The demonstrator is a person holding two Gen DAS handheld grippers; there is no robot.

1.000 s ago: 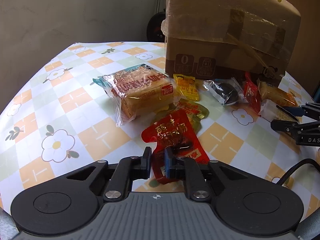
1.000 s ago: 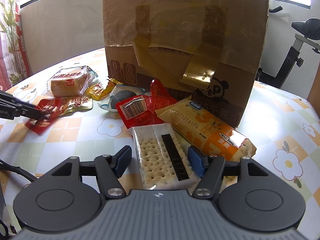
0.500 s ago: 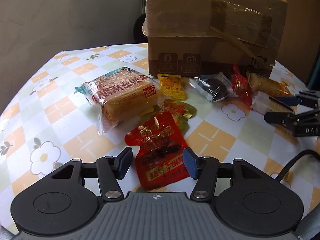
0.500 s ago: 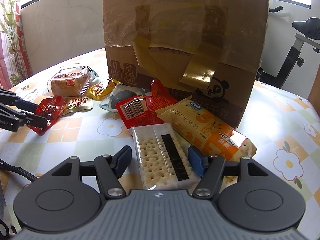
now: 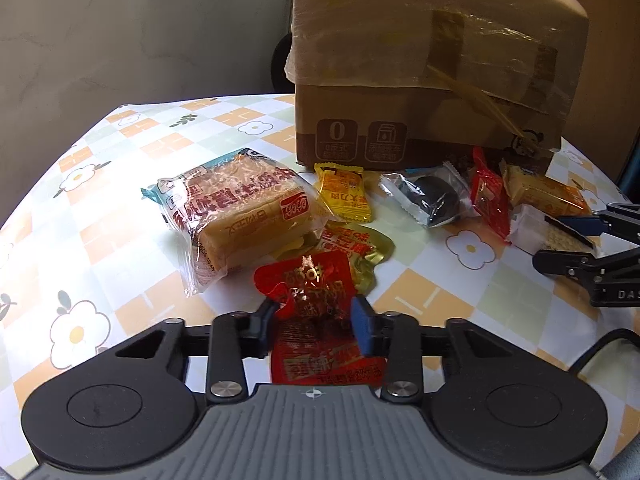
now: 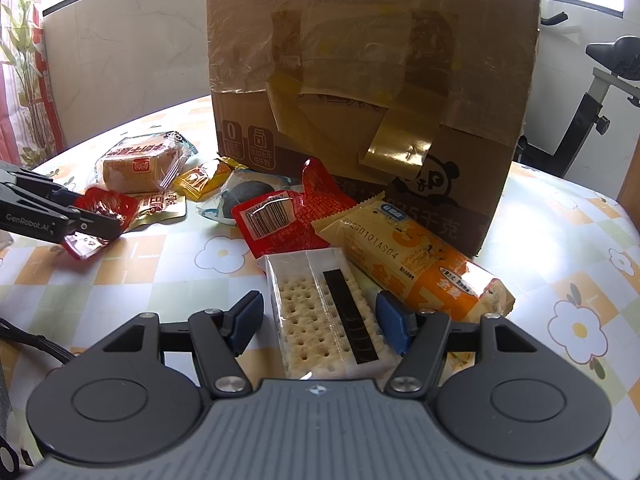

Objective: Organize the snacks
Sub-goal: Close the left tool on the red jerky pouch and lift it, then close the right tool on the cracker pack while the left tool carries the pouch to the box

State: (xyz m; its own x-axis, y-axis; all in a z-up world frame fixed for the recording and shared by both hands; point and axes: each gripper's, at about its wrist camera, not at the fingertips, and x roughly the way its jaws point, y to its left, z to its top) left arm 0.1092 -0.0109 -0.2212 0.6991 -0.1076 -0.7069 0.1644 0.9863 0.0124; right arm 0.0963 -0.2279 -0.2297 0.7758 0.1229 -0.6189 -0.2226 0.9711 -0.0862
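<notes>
Flowered, checkered oilcloth covers the table (image 5: 132, 240) where a heap of snacks lies loose in front of a taped cardboard box (image 6: 372, 92) — by the look of it, the sorting has barely started. Nothing shows as grouped or packed: a bagged bread loaf (image 5: 240, 216), a yellow sachet (image 5: 344, 192), a clear wrapper with a dark cookie (image 5: 432, 196), a gold pouch (image 5: 356, 244), a red barcode packet (image 6: 280, 220) and an orange biscuit bar (image 6: 416, 264) all lie mixed near the box's foot, some overlapping. Whether the box is meant as the destination cannot be told.

At left, the left gripper (image 5: 316, 320) sits low over the table, its fingers spread on either side of a red snack pouch (image 5: 320, 320), the left finger close against the crinkled edge, no firm pinch evident — the pouch lies on the cloth, just touching the gold pouch. At right, the right gripper (image 6: 320, 316) is level and low, its blue pads wide apart around the near end of a clear cracker tray (image 6: 320, 316), which rests flat beside the orange biscuit bar. Both claws appear poised for a pickup; every item seemingly remains to be placed.
</notes>
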